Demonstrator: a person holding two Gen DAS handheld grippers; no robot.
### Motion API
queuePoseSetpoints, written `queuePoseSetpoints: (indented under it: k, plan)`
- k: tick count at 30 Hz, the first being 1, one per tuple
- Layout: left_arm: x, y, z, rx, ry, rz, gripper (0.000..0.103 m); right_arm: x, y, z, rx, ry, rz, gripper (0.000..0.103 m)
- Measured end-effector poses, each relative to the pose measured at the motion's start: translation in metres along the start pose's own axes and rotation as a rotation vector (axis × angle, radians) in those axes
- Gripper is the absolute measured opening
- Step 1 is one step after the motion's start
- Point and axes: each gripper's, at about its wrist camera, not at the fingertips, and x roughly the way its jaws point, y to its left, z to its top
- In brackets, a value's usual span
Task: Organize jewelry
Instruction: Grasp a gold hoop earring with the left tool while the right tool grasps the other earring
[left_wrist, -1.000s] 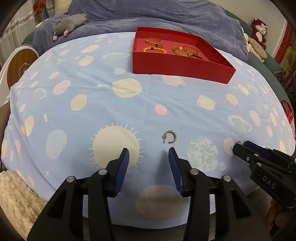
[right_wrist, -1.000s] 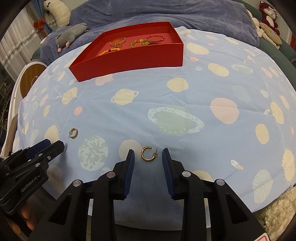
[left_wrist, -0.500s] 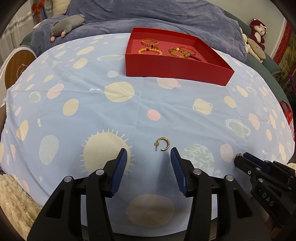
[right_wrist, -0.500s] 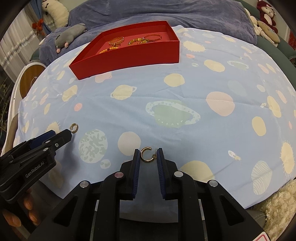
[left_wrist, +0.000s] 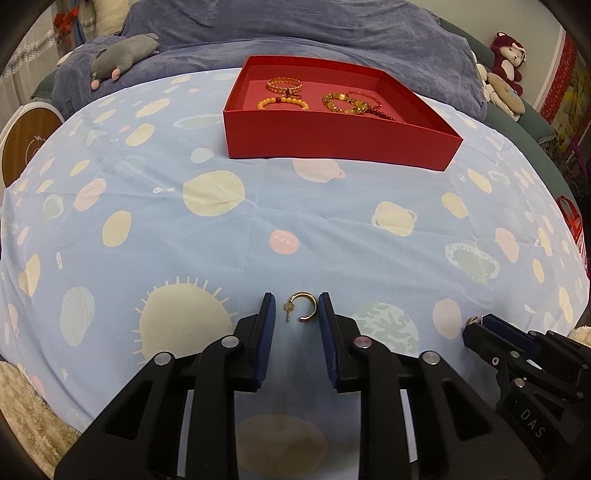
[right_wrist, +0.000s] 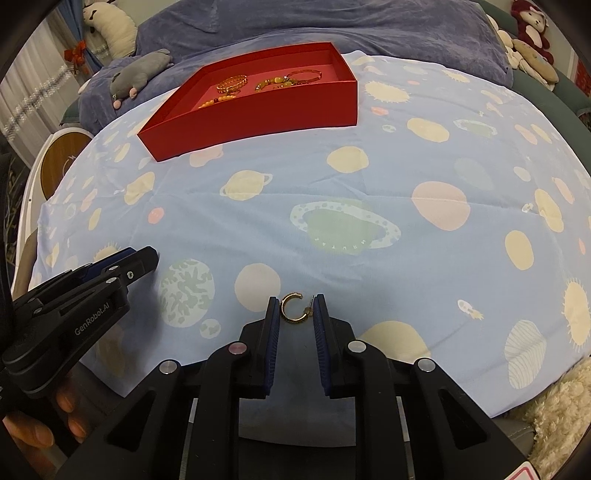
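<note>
A gold hoop earring (left_wrist: 303, 307) lies on the blue planet-print cloth between the tips of my left gripper (left_wrist: 293, 308), whose jaws stand narrowly apart around it. A second gold hoop earring (right_wrist: 293, 306) sits between the tips of my right gripper (right_wrist: 294, 308), whose jaws are shut on it. A red tray (left_wrist: 332, 134) at the far side holds several gold and bead bracelets (left_wrist: 283, 85); it also shows in the right wrist view (right_wrist: 258, 110). Each gripper shows in the other's view: the right one (left_wrist: 474, 323) and the left one (right_wrist: 147, 258).
A grey plush toy (left_wrist: 125, 57) lies on the purple blanket behind the cloth. Stuffed animals (left_wrist: 508, 59) sit at the far right. A round wooden-topped stool (left_wrist: 29, 144) stands at the left. Cream shaggy rug (right_wrist: 561, 413) lies below the cloth's near edge.
My left gripper has moved forward and narrowed its jaws around its earring. My right gripper has closed from open onto the other earring.
</note>
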Motion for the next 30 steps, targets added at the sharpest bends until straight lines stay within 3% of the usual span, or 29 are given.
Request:
queuePoseSetpoints:
  k: [17,30]
  plan:
    - [-0.015,0.008,-0.005,-0.044,-0.002,-0.029,0.018,-0.005,0.002,-0.001,0.003,-0.002,0.015,0.018]
    - [-0.041,-0.005,0.007,-0.038,-0.039,-0.045,0.018,-0.038,0.018,0.013,-0.018,-0.078,0.060,0.018]
